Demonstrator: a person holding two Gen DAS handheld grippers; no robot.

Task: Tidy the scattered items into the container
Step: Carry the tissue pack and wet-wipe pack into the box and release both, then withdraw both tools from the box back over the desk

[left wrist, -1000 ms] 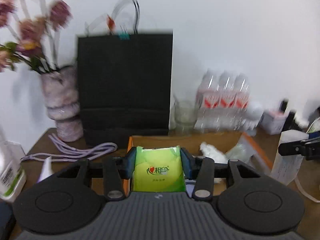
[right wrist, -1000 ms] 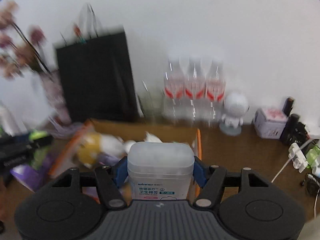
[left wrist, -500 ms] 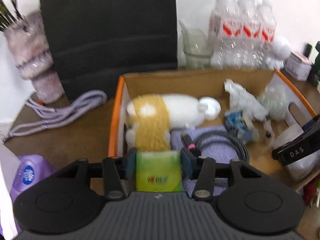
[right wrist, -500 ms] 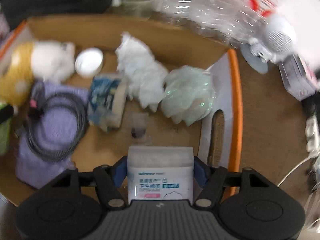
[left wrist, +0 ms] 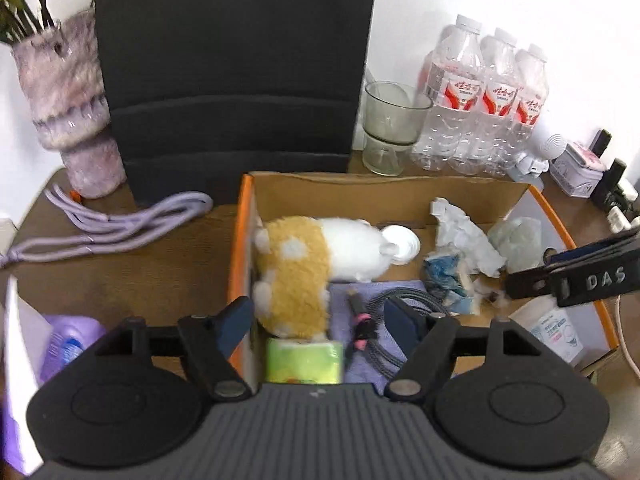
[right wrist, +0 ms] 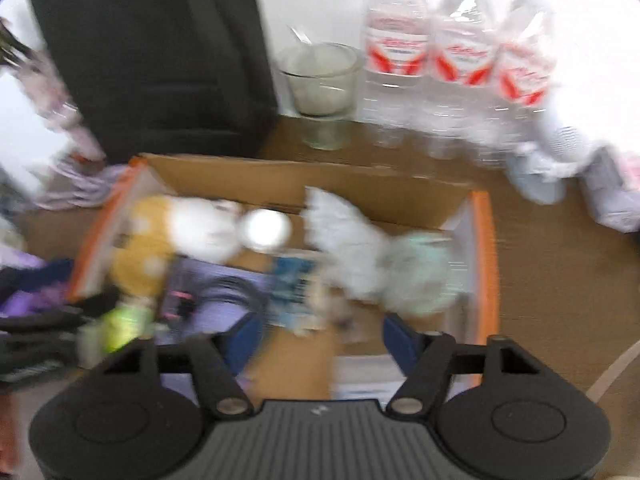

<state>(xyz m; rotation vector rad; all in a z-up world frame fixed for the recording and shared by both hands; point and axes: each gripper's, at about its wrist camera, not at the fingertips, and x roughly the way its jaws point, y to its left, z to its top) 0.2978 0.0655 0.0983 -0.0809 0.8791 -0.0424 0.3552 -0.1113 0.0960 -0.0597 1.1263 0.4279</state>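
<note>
While both tilt down over the box (left wrist: 400,184), left tongs (left wrist: 320,322) and right tongs (right wrist: 322,338) gape, gripping nothing.

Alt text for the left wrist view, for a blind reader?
The left tongs stand open over a cardboard box, a green tissue pack lying loose between them beside a plush toy. A black bag and water bottles stand behind.

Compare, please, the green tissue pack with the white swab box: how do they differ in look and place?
The green tissue pack is bright green and soft-looking; the white swab box is pale, with a blue-printed label. The green tissue pack lies at the near left of the cardboard box, against the plush toy; the white swab box sits at its near right, by the orange wall. Both are inside the cardboard box.
</note>
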